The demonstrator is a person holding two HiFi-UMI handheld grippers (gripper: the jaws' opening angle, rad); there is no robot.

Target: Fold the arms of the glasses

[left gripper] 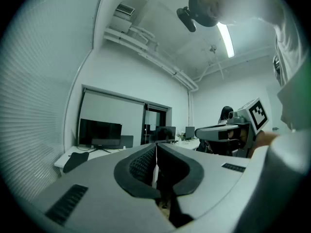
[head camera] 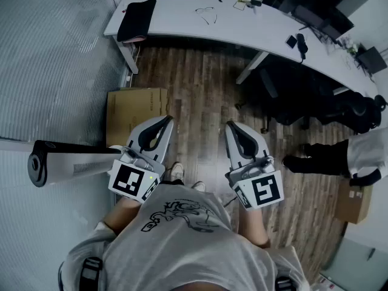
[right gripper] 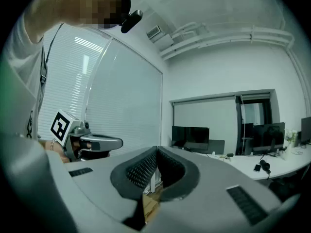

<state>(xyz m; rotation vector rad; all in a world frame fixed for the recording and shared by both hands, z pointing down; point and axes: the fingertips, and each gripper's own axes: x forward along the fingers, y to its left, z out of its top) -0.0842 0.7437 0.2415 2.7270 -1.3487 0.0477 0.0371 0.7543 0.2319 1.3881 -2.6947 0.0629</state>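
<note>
Head view has me looking steeply down at both claws held level in front of the person's grey shirt, well short of the work. The left gripper [head camera: 168, 119] has its grey, leaf-shaped jaws pressed together at the tips, with only the dark oval loop of their padding showing between them. The right gripper [head camera: 230, 125] looks the same. In the left gripper view, the left gripper [left gripper: 156, 145] is closed on nothing: the black pads [left gripper: 142, 165], stippled with fine dots, meet along a thin seam. The right gripper view shows the right gripper [right gripper: 156, 150] likewise clamped shut and empty, its dotted pads [right gripper: 143, 171] touching at the far end. The glasses [head camera: 207, 16] lie far off on the long white desk [head camera: 182, 23]. They show as a thin wire outline too small for me to tell how the arms sit. A flat black pad [head camera: 136, 19] lies at the desk's left end. Dark wood planks form the floor [head camera: 200, 83] between me and the desk, and a brown cardboard box [head camera: 136, 109] stands near the left gripper.
</note>
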